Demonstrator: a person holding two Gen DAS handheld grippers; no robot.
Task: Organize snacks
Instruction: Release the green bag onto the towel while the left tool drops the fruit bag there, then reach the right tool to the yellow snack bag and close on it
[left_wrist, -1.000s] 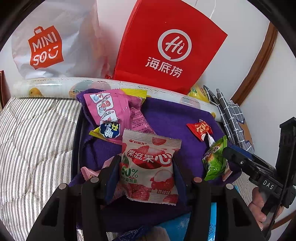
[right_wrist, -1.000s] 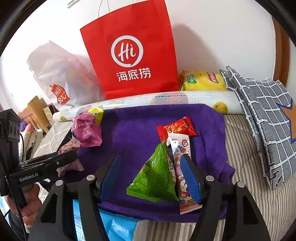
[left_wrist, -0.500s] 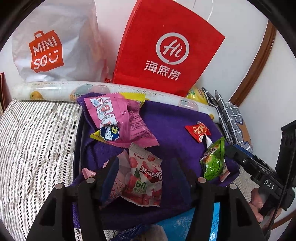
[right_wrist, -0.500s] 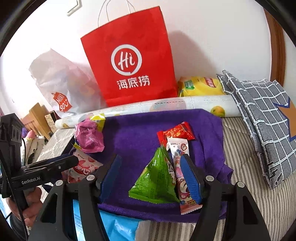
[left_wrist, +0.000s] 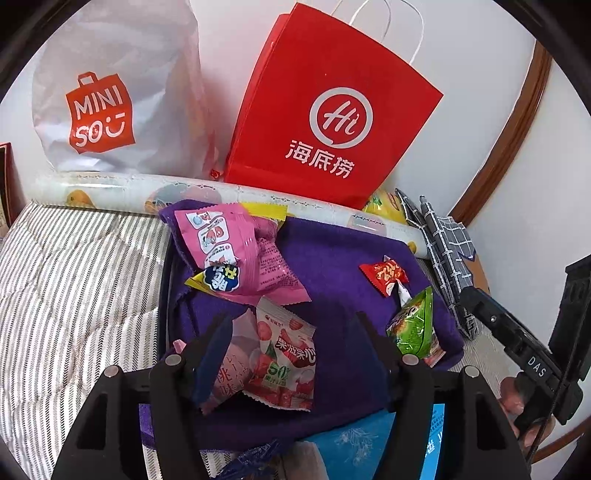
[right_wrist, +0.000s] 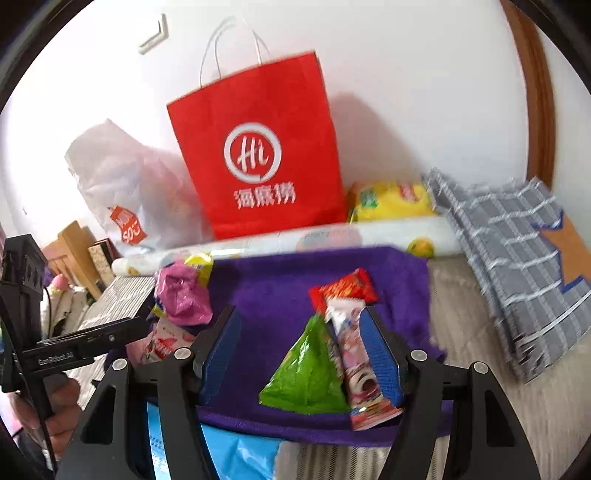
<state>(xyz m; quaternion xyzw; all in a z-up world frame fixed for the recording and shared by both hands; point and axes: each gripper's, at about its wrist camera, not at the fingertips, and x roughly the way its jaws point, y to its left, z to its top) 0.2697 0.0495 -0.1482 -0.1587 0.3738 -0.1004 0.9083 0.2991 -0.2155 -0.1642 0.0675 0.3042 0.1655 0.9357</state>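
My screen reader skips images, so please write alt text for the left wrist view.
The left gripper, jaws opening, sits over a strawberry snack packet lying on a purple cloth, among other snacks. Behind stand a red paper bag and a white plastic bag.

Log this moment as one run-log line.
left gripper: jaws opening, strawberry snack packet lying loose between them | right gripper: open around green packet, pads not pressing | surface: purple cloth
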